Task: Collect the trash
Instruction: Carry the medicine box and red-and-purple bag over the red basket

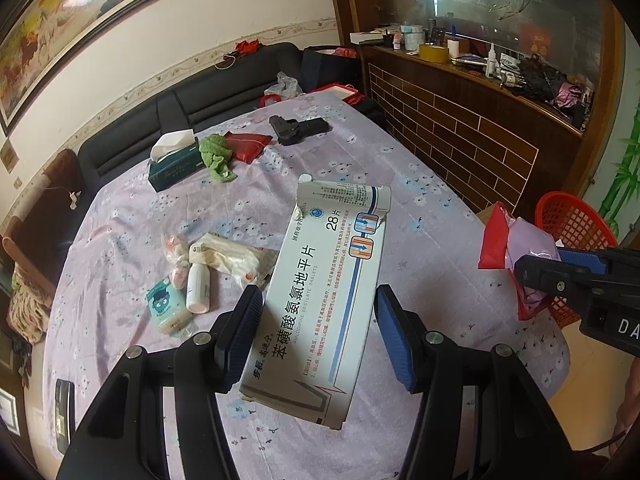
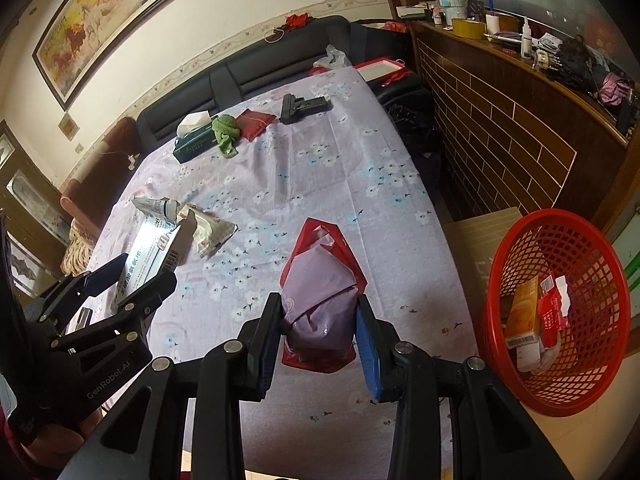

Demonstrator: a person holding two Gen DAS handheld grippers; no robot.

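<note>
My left gripper (image 1: 318,332) is shut on a white medicine box (image 1: 320,304) with blue stripes and an open end flap, held above the table; the box also shows in the right wrist view (image 2: 150,256). My right gripper (image 2: 318,338) is shut on a purple and red plastic bag (image 2: 320,304), held over the table's near right edge; the bag also shows in the left wrist view (image 1: 516,252). A red mesh basket (image 2: 560,280) stands right of the table and holds several boxes. On the table lie a crumpled wrapper (image 1: 232,258), a small white bottle (image 1: 198,288) and a teal packet (image 1: 168,308).
The table has a purple flowered cloth (image 2: 320,168). At its far end lie a tissue box (image 1: 174,164), a green rag (image 1: 216,156), a red pouch (image 1: 246,144) and a black tool (image 1: 298,128). A black sofa (image 1: 224,92) is behind; a brick-patterned counter (image 1: 460,136) is right.
</note>
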